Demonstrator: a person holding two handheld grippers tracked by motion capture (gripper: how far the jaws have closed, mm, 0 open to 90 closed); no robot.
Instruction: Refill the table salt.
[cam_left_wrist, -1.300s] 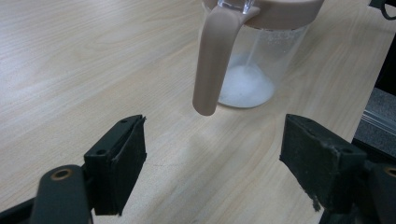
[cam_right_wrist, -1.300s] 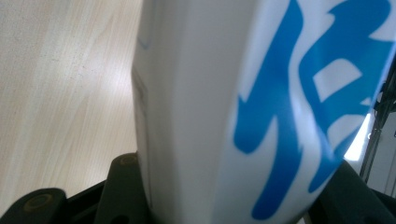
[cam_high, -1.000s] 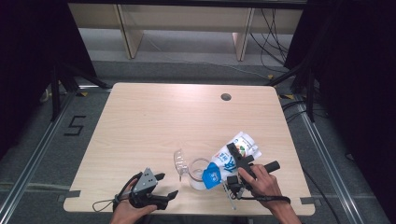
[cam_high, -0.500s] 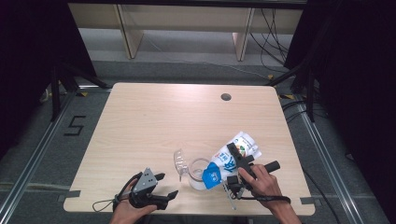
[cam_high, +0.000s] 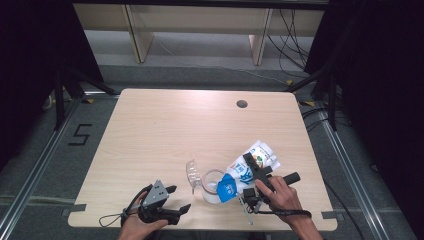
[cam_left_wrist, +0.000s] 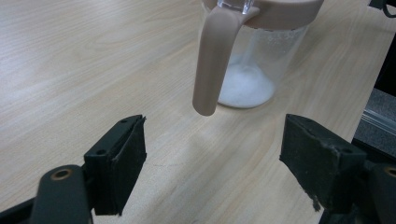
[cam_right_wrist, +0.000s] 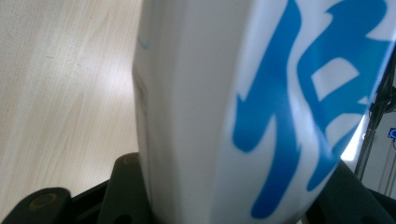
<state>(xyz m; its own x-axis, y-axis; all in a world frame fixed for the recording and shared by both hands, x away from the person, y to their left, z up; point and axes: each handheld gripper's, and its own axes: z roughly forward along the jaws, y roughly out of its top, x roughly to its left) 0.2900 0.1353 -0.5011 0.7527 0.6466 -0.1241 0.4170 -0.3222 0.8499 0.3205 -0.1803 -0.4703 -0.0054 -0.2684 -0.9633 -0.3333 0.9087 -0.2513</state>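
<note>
A white pouch with blue lettering (cam_high: 260, 152) lies tilted, its blue end down over the mouth of a clear jug (cam_high: 212, 187). My right gripper (cam_high: 253, 171) is shut on the pouch; in the right gripper view the pouch (cam_right_wrist: 243, 102) sits between both jaws of that gripper (cam_right_wrist: 233, 205). The jug (cam_left_wrist: 252, 70) has a beige rim and handle (cam_left_wrist: 212, 60) and holds white powder (cam_left_wrist: 245, 86) at its bottom. My left gripper (cam_high: 179, 198) rests at the table's front edge, open and empty, and in its own view the left gripper (cam_left_wrist: 212, 158) points at the jug's handle from a short way off.
The jug's clear lid flap (cam_high: 191, 172) stands open on its left. The wooden table (cam_high: 165, 135) has a round cable hole (cam_high: 242, 104) at the back right. Cables trail from both grippers near the front edge.
</note>
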